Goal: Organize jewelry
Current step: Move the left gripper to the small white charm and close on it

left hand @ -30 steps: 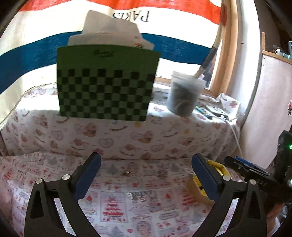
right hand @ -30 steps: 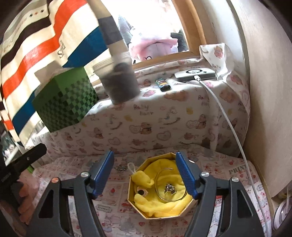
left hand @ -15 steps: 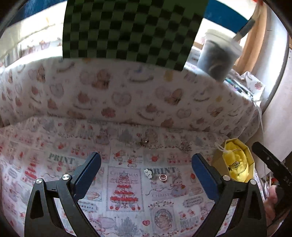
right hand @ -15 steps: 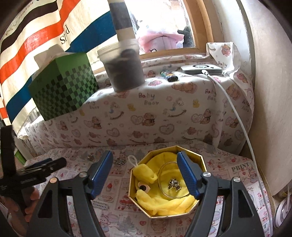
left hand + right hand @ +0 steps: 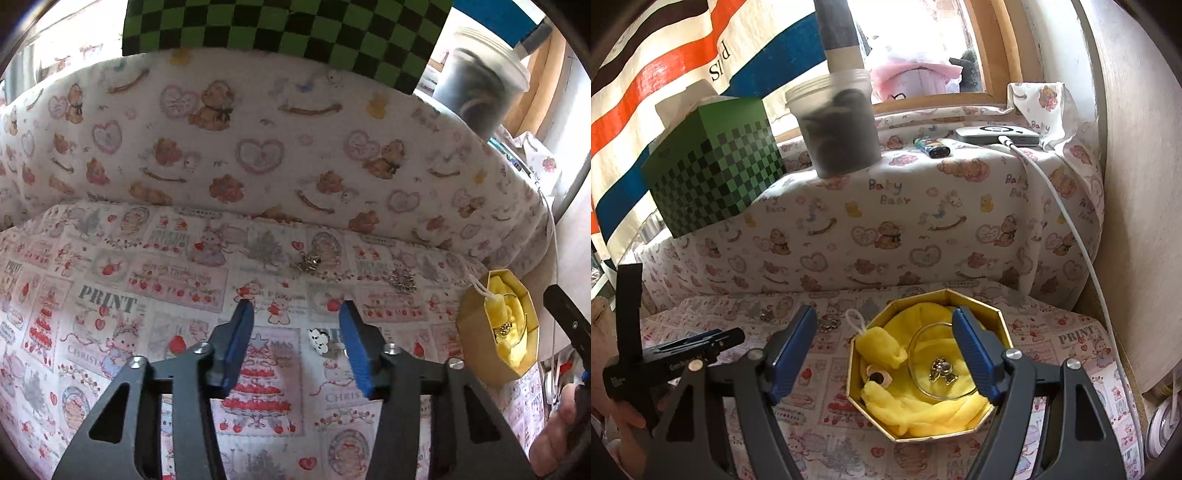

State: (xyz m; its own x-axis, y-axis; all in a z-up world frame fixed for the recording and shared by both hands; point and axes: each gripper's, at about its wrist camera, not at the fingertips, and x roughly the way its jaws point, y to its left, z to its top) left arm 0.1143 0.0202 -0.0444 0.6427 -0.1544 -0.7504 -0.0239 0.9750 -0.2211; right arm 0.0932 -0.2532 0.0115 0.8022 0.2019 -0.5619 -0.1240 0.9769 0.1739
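Note:
My left gripper [image 5: 295,325] is open, its jaws narrowed, low over the printed cloth. A small white charm [image 5: 318,338] and a ring beside it lie just inside its right finger [image 5: 354,347]. Two silver trinkets lie farther back: one [image 5: 309,263] and another [image 5: 403,281]. The gold octagonal box [image 5: 925,373] holds yellow plush and a clear glass dish [image 5: 942,365] with a silver piece [image 5: 942,369] in it. My right gripper [image 5: 882,350] is open and empty, hovering over the box's left side. The box also shows at the right of the left wrist view [image 5: 496,334].
A raised ledge draped in teddy-bear cloth [image 5: 905,221] rises behind the work area. On it stand a green checkered tissue box [image 5: 713,184], a plastic tub [image 5: 838,129], a lighter [image 5: 932,147] and a charger with a white cable [image 5: 1067,206]. A wall stands at the right.
My left gripper has dipped down and forward toward the cloth, and its jaws have narrowed around the spot by the white charm. My right gripper stays nearly still over the box.

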